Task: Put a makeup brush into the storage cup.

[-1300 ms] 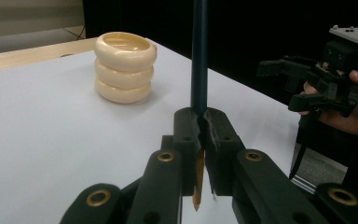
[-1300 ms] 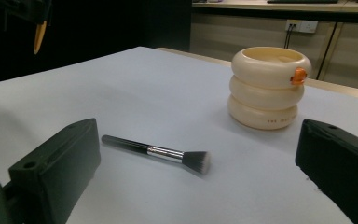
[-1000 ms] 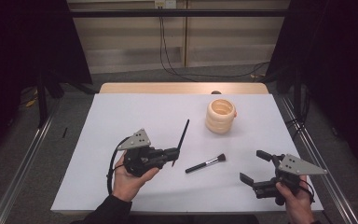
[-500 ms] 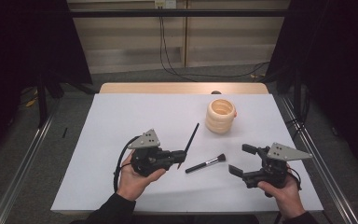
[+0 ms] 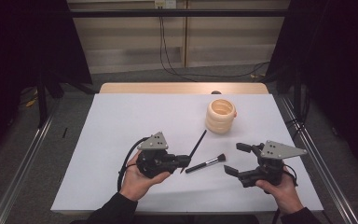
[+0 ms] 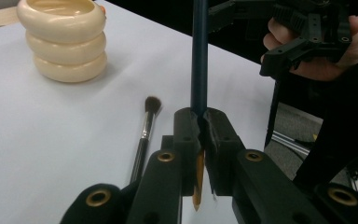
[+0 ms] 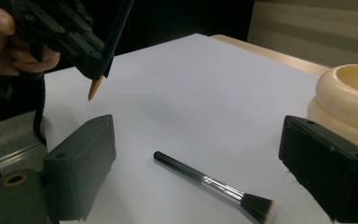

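Low in the middle of the high view, the left gripper (image 5: 182, 162) clamps a dark pencil (image 5: 195, 147) near its sharpened end, the shaft slanting toward the upper right, just beside the cream ringed cup (image 5: 221, 115). Just right of it on the white table (image 5: 121, 121) lies a makeup brush (image 5: 207, 163), bristles pointing upper right, handle lower left. At lower right, the right gripper (image 5: 237, 159) stands wide with nothing between its jaws, which have just been closing slightly.

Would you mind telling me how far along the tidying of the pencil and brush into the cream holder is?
Done: the left gripper has picked up the pencil, clamped near its tip. In hand: the right gripper, jaws wide with nothing between them, faces the brush lying on the table. Left: the holder looks empty, so both apparently still go in.
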